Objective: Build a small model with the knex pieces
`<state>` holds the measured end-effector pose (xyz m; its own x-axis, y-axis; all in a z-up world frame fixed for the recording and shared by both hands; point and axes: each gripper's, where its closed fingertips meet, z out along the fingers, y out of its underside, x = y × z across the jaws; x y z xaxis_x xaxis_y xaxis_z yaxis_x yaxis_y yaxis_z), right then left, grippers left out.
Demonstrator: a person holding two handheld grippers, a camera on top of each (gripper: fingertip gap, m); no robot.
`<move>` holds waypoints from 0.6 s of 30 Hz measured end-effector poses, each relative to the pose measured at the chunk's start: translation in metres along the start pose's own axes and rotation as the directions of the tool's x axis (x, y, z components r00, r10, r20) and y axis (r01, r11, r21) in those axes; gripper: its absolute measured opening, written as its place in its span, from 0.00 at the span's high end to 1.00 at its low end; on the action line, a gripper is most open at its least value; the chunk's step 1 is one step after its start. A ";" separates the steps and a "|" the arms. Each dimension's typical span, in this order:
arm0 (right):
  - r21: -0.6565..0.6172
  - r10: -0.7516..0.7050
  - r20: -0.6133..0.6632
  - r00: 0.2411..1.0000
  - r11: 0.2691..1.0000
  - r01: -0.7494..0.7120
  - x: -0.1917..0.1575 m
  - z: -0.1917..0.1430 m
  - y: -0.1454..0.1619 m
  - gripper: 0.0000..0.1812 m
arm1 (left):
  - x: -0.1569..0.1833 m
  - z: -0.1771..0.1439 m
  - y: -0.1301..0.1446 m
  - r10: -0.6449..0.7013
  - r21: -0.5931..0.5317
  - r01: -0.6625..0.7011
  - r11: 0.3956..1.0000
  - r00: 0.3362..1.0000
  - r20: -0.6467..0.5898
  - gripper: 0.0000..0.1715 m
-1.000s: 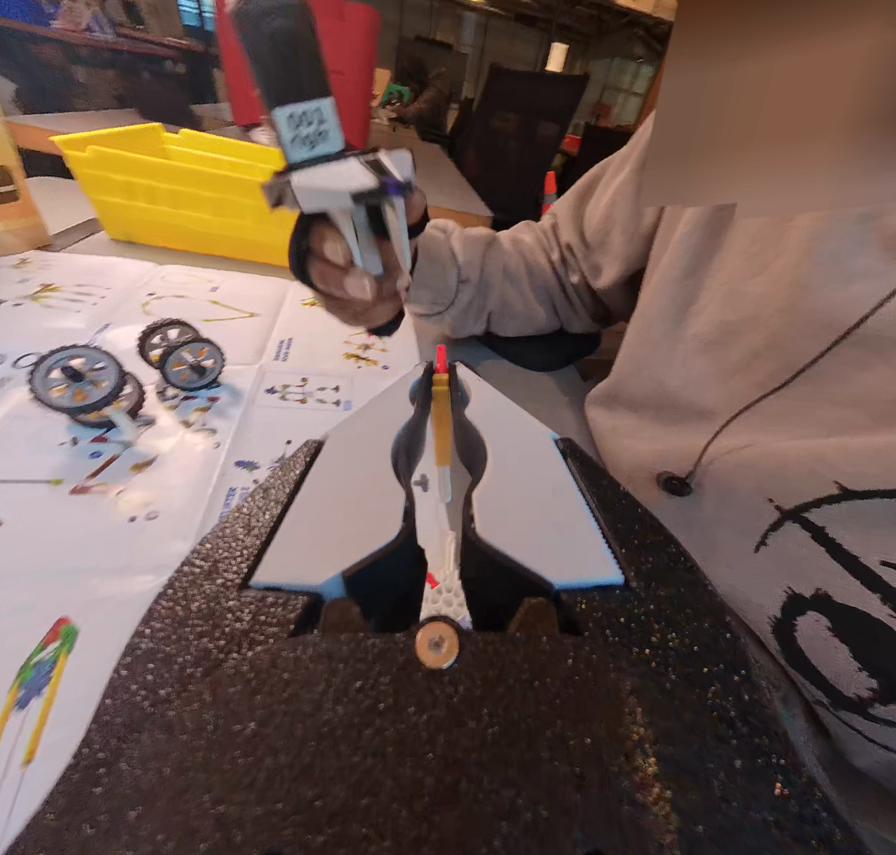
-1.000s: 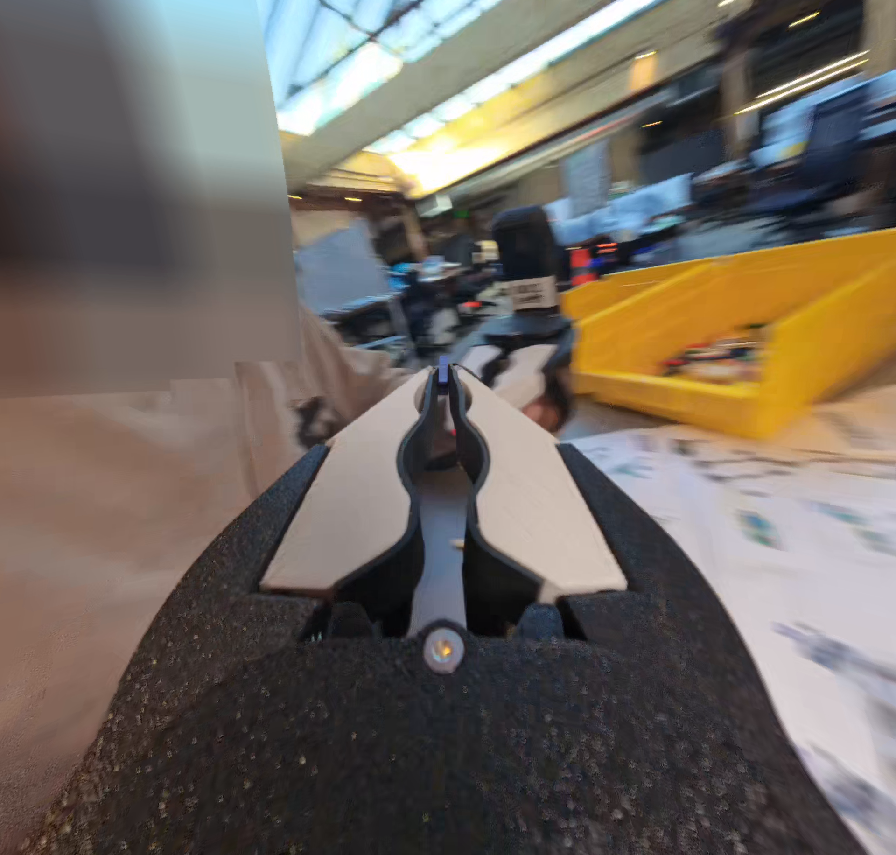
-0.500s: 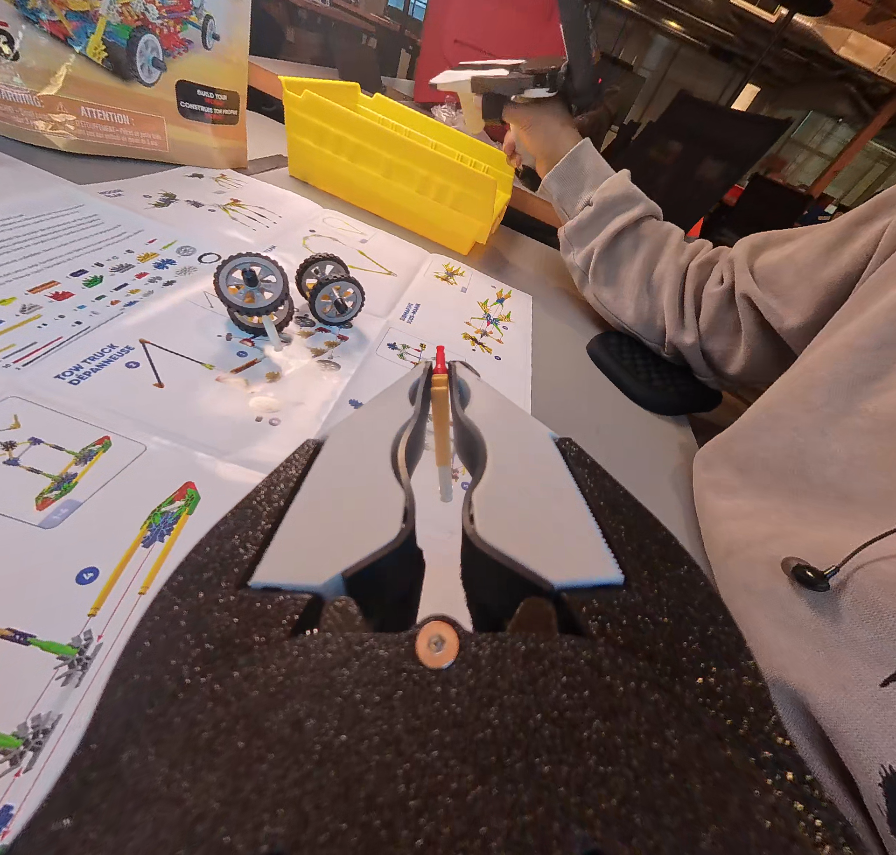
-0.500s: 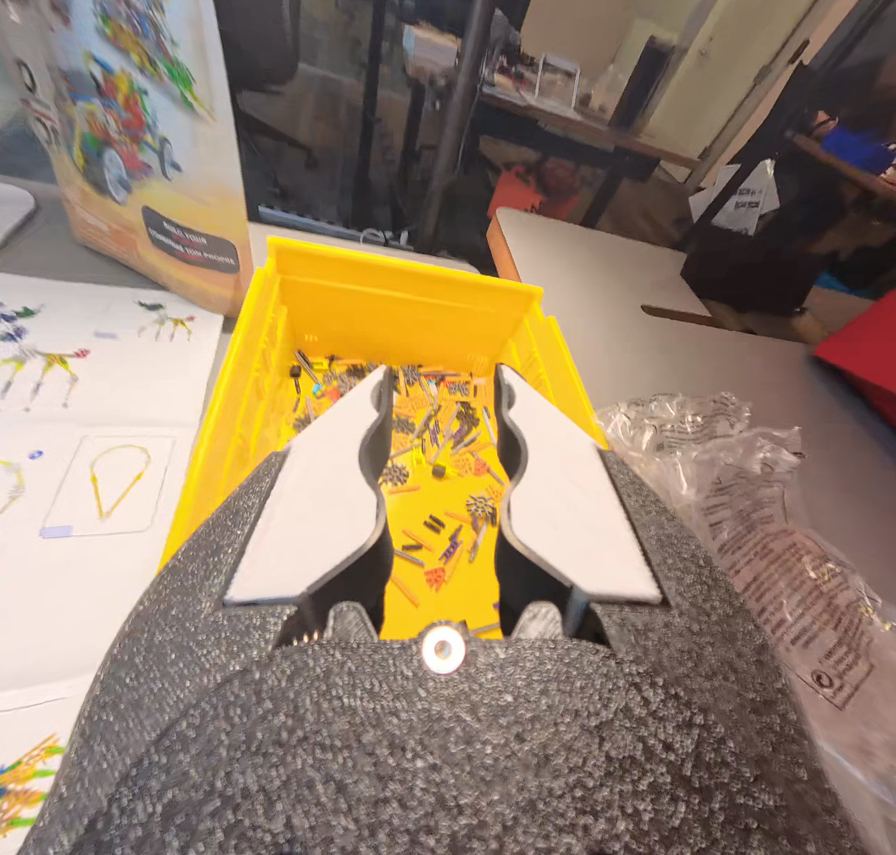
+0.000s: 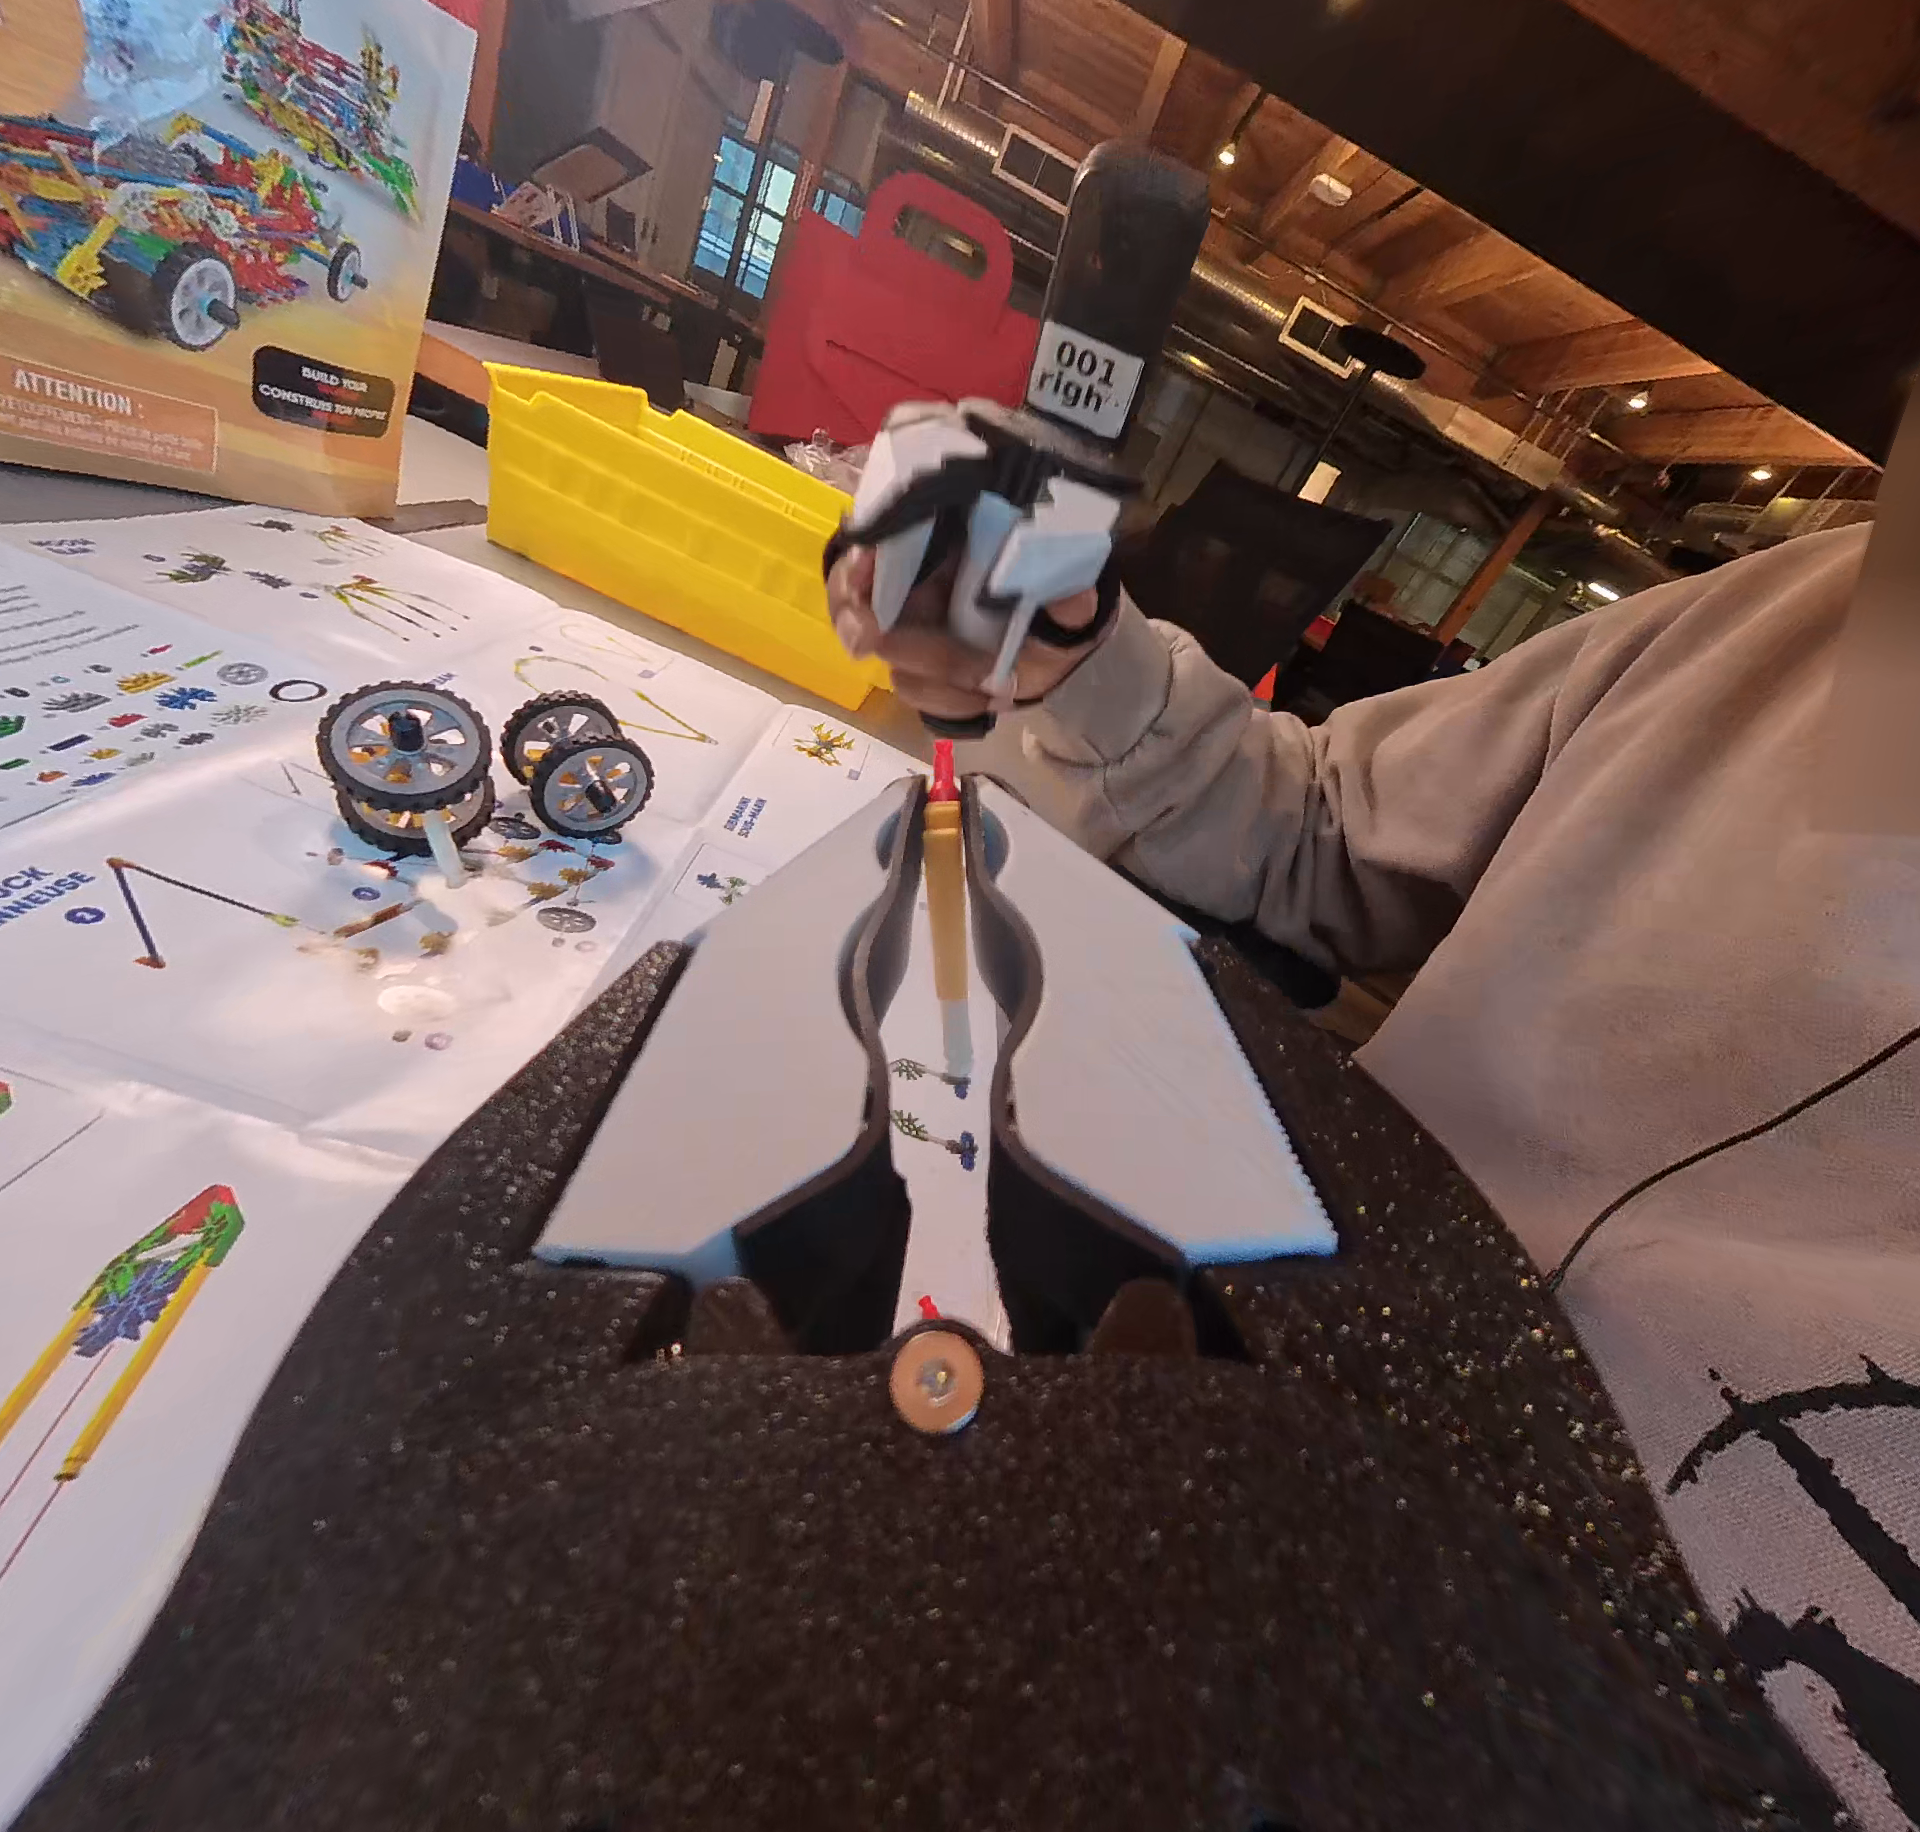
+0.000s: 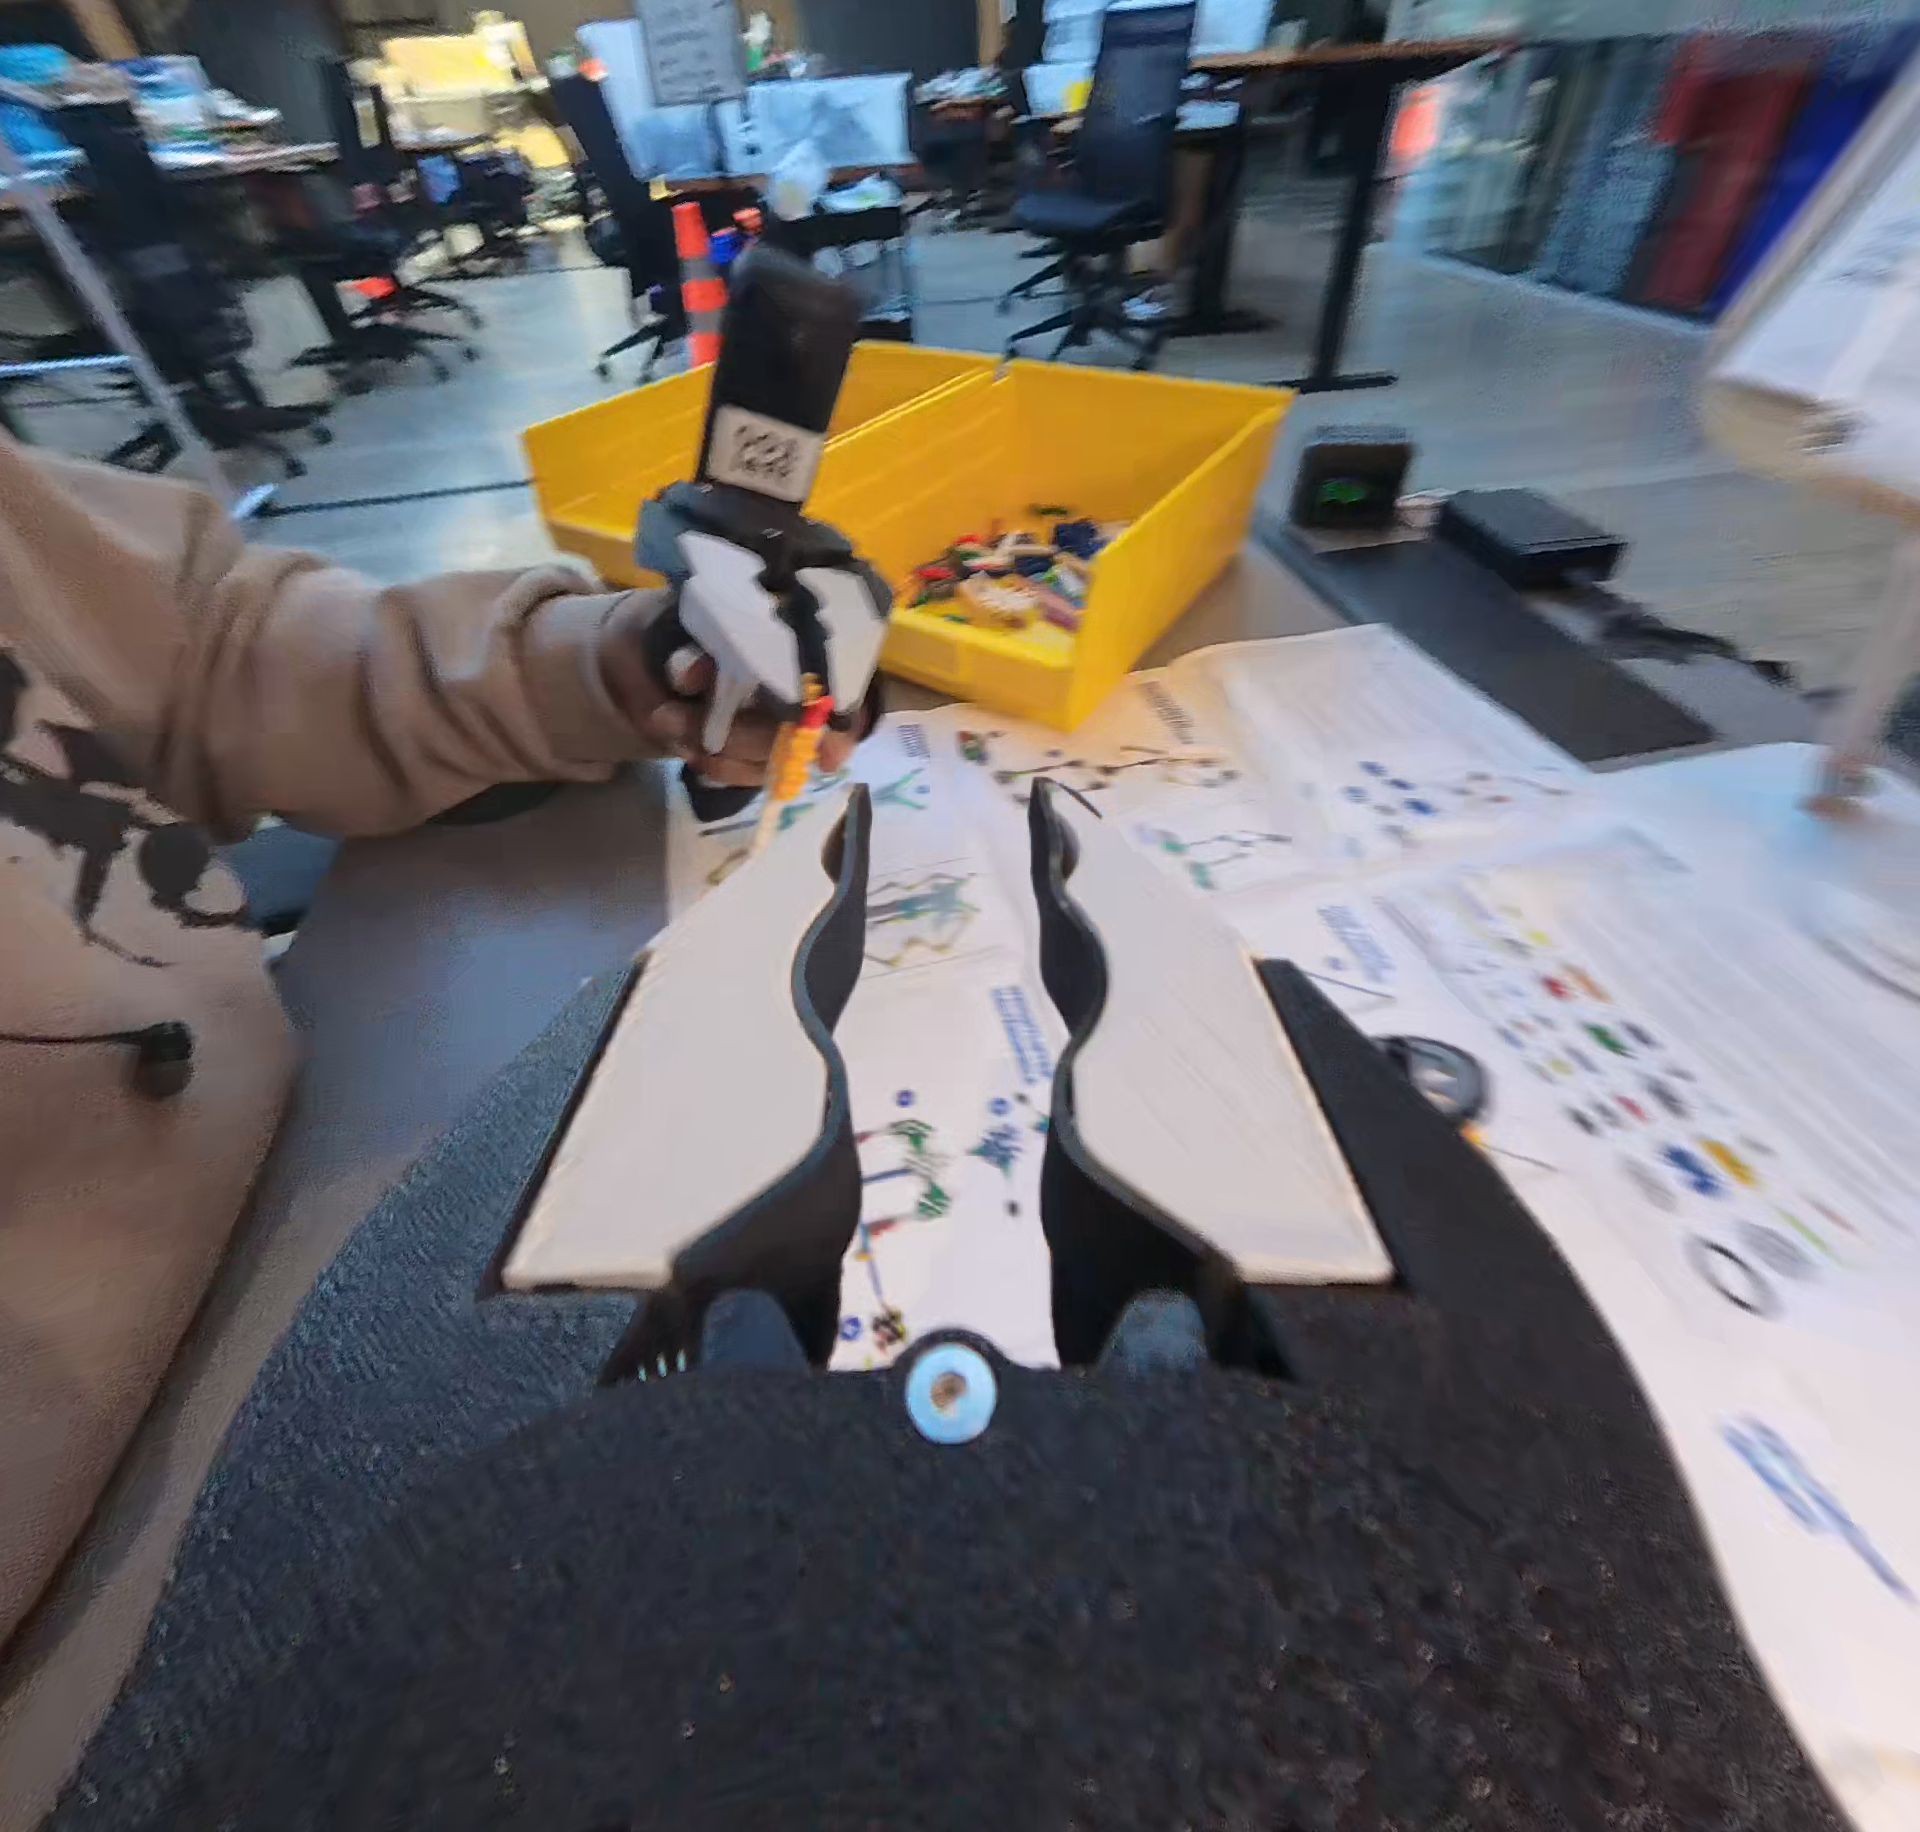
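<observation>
**Thin rod pinched in the left gripper, right gripper spread and empty**

Between the pressed-together fingers of the left gripper sits a slim yellow plastic rod with a red tip and white tail, lying along the finger line, its red end poking just past the tips. It looks light, stiff and smooth, so likely to twist or slide under a loose pinch; the yellow middle seems the surest place to hold. The right gripper is spread, nothing between its fingers, held above the white printed instruction sheet on the grey tabletop. The two grippers face each other, near but apart.

Farther left on the sheet lie grey-spoked black toy wheels among small loose bits, well apart from both grippers. Beyond stands a yellow plastic bin of mixed small parts, then a cardboard toy box. The sleeve bounds the right side; open sheet lies between the grippers and the wheels.
</observation>
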<state>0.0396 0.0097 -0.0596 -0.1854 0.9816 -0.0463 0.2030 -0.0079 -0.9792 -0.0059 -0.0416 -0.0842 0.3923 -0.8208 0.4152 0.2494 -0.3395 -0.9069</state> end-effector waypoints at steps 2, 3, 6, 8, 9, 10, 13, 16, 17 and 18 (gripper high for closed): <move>-0.052 0.004 0.122 0.992 0.999 0.003 -0.032 0.037 0.018 0.85 | 0.005 0.001 0.000 0.007 0.003 -0.007 1.000 1.000 -0.023 0.98; -0.057 0.014 0.166 0.986 0.998 -0.004 -0.044 0.048 0.023 0.86 | 0.006 0.002 0.001 0.020 -0.010 -0.020 1.000 0.999 -0.025 0.98; -0.009 0.124 0.262 0.957 0.992 -0.126 -0.060 0.057 0.018 0.89 | 0.013 0.004 0.007 0.079 -0.054 -0.081 0.995 0.996 -0.038 0.98; 0.011 0.168 0.271 0.948 0.984 -0.178 -0.058 0.054 0.016 0.91 | 0.017 0.005 0.009 0.101 -0.069 -0.104 0.992 0.994 -0.052 0.98; 0.020 0.180 0.269 0.946 0.981 -0.192 -0.056 0.053 0.015 0.91 | 0.018 0.006 0.011 0.108 -0.075 -0.112 0.991 0.992 -0.060 0.98; 0.027 0.192 0.273 0.943 0.978 -0.207 -0.055 0.051 0.015 0.92 | 0.019 0.007 0.012 0.114 -0.078 -0.119 0.990 0.991 -0.070 0.98; 0.025 0.187 0.273 0.944 0.979 -0.202 -0.057 0.052 0.017 0.97 | 0.019 0.009 0.016 0.129 -0.099 -0.135 0.986 0.990 -0.063 0.98; 0.014 0.176 0.262 0.949 0.982 -0.186 -0.057 0.054 0.020 0.99 | 0.019 0.010 0.019 0.148 -0.118 -0.154 0.981 0.987 -0.054 0.98; 0.011 0.178 0.264 0.948 0.982 -0.188 -0.057 0.054 0.020 0.99 | 0.019 0.010 0.019 0.145 -0.118 -0.151 0.981 0.988 -0.054 0.98; 0.015 0.178 0.264 0.948 0.982 -0.188 -0.057 0.053 0.019 0.99 | 0.019 0.011 0.018 0.139 -0.112 -0.144 0.983 0.989 -0.055 0.98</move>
<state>0.0030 -0.0562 -0.0862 -0.3932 0.8789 -0.2701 0.2197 -0.1954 -0.9558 0.0155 -0.0582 -0.0925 0.3739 -0.8840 0.2806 0.0897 -0.2666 -0.9596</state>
